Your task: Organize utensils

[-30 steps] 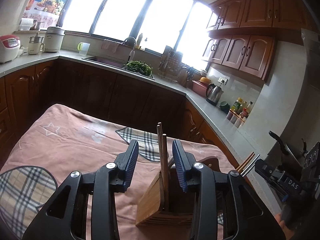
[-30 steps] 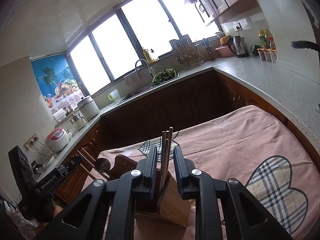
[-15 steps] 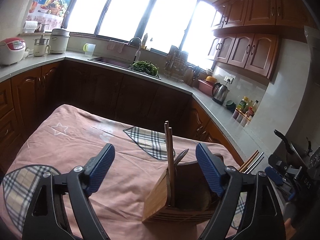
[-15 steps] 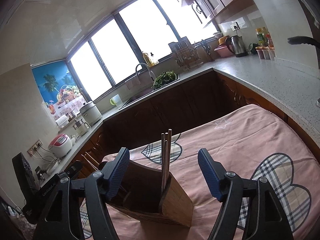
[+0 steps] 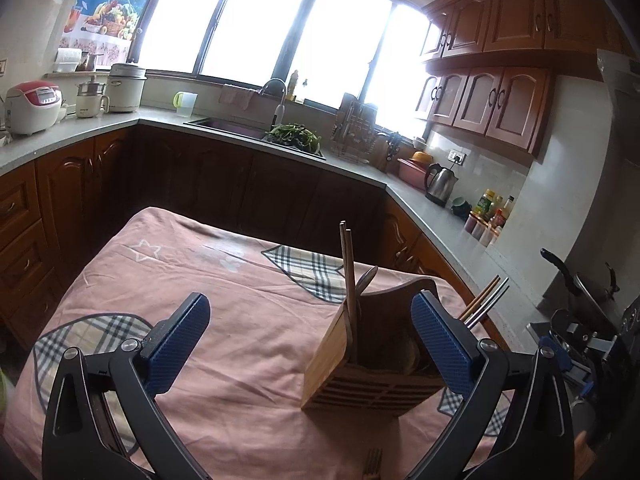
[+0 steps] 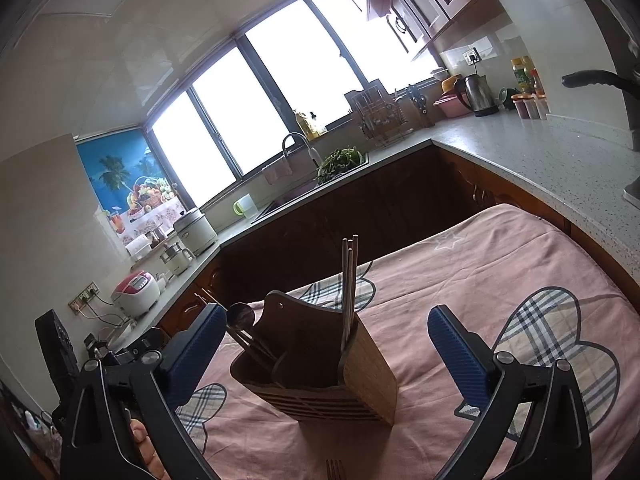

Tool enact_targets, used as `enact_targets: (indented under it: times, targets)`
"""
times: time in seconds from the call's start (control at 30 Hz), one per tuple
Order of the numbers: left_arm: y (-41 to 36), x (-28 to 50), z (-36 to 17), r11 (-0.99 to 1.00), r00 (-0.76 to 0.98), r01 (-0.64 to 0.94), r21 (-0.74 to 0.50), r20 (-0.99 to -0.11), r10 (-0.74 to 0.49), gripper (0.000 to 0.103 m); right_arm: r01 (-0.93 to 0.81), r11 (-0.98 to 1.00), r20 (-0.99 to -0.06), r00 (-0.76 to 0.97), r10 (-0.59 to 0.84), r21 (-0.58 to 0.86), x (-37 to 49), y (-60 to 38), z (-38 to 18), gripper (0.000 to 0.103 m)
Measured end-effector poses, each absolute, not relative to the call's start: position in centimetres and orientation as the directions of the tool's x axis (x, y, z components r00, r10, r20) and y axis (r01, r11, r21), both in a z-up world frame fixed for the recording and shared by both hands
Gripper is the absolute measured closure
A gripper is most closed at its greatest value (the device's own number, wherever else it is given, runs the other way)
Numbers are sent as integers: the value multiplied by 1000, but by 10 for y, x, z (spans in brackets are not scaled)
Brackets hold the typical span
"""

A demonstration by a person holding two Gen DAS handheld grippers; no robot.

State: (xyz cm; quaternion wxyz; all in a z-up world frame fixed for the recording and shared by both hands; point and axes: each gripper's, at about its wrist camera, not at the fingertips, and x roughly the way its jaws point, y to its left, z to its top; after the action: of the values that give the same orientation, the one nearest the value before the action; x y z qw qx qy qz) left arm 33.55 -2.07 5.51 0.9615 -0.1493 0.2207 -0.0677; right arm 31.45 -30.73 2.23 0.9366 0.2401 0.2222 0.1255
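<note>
A wooden utensil holder [image 5: 352, 372] stands on the pink tablecloth; it also shows in the right wrist view [image 6: 360, 376]. Brown chopsticks [image 5: 347, 272] stand upright in its near compartment, also seen from the right wrist [image 6: 349, 280]. A dark spoon [image 6: 240, 314] and more chopsticks [image 5: 484, 300] lean in other compartments. A fork's tines [image 5: 372, 466] lie on the cloth in front of the holder, also in the right wrist view [image 6: 335, 470]. My left gripper [image 5: 310, 340] is open and empty, the holder partly between its fingers. My right gripper [image 6: 328, 344] is open and empty around the holder.
The table [image 5: 168, 264] has a pink cloth with plaid hearts. Kitchen counters [image 5: 100, 120] run behind and to the right, with rice cookers, a sink [image 5: 228, 126], a kettle [image 5: 440, 180] and bottles. Dark cabinets stand beyond the table's far edge.
Both grippers have opened wide, letting go of the chopsticks, which now stand in the holder. Both have drawn back a little from the holder.
</note>
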Motion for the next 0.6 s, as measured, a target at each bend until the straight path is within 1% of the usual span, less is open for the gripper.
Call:
enact_targets:
  times: [0.23,0.6]
  targets:
    - [-13,289,55,954,893,56,-294,-413,-180,0,-174,869,-341,870,356,462,279,-294,31,1]
    - [-6,214,43,960,879,42,-278,-446,-167,0,-195,872,-321,875,361,450,208,-279,30,1]
